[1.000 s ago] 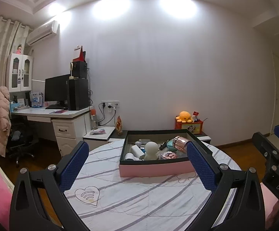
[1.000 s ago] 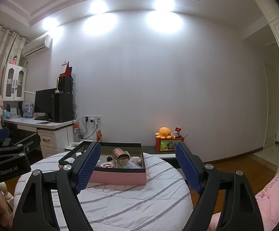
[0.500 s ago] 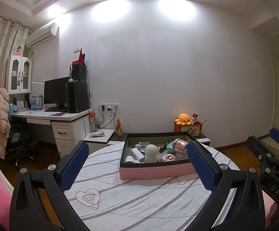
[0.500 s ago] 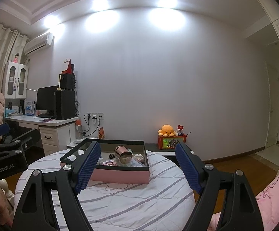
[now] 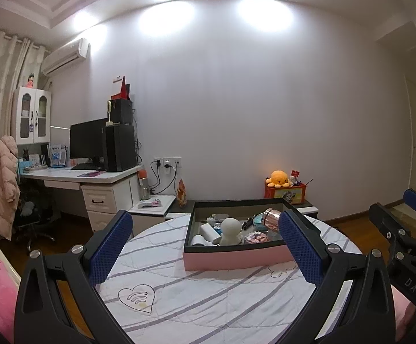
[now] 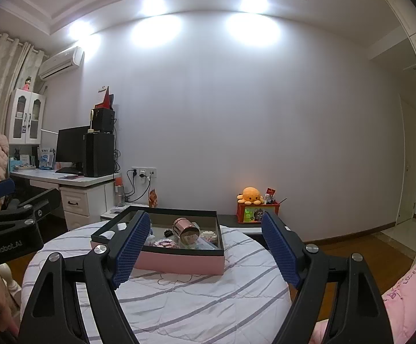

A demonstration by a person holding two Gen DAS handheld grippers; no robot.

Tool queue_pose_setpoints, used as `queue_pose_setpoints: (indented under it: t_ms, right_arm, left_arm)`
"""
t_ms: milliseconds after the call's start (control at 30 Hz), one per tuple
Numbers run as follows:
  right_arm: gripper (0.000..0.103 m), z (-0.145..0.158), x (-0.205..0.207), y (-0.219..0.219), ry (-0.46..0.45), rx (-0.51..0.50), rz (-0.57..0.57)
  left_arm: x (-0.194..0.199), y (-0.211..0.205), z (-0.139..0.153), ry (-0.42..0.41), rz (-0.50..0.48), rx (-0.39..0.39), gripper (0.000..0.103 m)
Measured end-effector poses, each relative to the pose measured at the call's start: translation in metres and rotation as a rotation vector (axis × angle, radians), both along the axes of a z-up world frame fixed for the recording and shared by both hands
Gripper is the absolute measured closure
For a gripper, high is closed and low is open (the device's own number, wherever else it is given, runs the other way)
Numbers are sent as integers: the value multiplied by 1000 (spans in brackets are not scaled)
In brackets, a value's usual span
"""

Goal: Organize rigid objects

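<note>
A pink box with a black rim (image 5: 236, 258) stands on a round table with a striped white cloth (image 5: 196, 301). It holds a white round-headed figure (image 5: 231, 230), a rose-gold cylinder (image 5: 271, 218), white rolls and several small items. The same box (image 6: 179, 263) and cylinder (image 6: 185, 229) show in the right wrist view. My left gripper (image 5: 202, 246) is open and empty, above the table in front of the box. My right gripper (image 6: 205, 246) is open and empty, in front of the box. Each gripper shows at the edge of the other's view.
A white desk (image 5: 93, 177) with a monitor and a computer tower stands at the left wall. A low stand with an orange plush octopus (image 5: 278, 178) on a red box is behind the table. Pink bedding (image 6: 408, 286) lies at the right. A chair with a pink coat (image 5: 1, 186) is far left.
Both views have tilted up and pulled back slightly, so the box and table sit lower in the frames. Both grippers stay open and empty.
</note>
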State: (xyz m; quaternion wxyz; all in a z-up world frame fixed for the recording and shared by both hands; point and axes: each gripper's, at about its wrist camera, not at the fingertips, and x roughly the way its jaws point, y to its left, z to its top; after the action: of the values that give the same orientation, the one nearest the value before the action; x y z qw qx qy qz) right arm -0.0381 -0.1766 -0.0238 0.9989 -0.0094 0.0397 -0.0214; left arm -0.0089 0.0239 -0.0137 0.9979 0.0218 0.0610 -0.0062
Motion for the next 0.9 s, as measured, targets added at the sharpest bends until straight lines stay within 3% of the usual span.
queue_pose_setpoints:
  t_ms: [900]
  right_arm:
    - [21, 3, -3, 0, 3, 10, 25]
  left_arm:
    - [-1, 2, 4, 0, 5, 7, 0]
